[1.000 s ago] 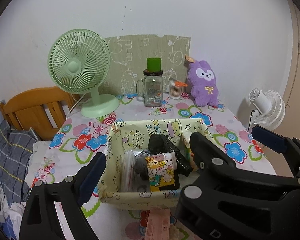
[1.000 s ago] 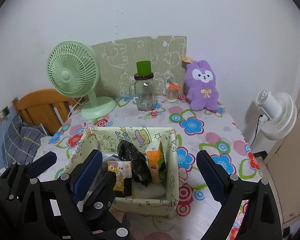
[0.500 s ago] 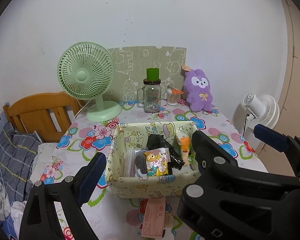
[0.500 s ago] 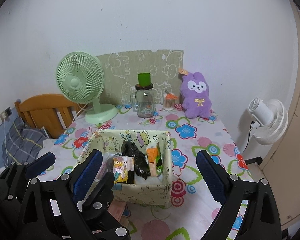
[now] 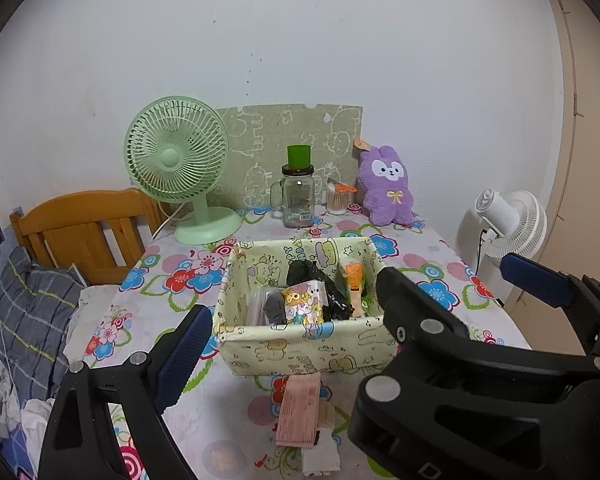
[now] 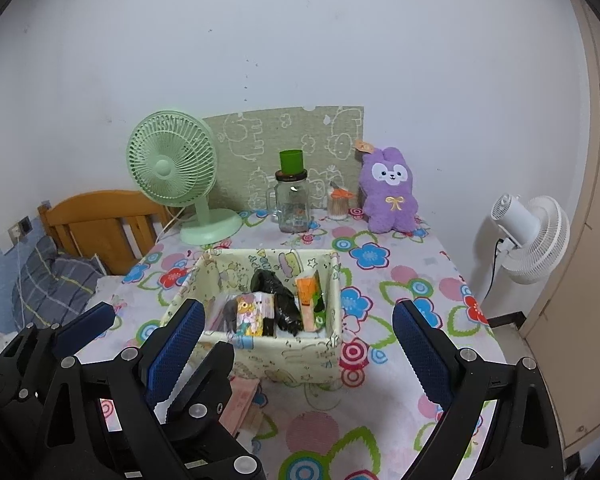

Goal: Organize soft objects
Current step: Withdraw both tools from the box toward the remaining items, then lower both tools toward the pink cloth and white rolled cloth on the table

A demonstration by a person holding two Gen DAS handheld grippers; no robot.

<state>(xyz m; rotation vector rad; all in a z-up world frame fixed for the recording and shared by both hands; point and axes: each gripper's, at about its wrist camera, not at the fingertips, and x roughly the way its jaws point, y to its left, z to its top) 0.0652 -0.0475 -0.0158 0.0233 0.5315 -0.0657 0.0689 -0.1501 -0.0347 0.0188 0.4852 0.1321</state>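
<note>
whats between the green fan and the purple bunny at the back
A glass jar with a green cup on top, then a small holder; both views show them.

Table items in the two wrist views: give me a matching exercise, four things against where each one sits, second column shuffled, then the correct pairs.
Things:
1. purple plush rabbit
2. green desk fan
3. black bag
4. pink packet

Places:
A. flat on the table in front of the fabric basket's near wall
B. back left of the table, by the wooden headboard
C. inside the fabric basket
D. back right of the table, against the wall

Pairs: 1-D, 2-B, 3-C, 4-A
</note>
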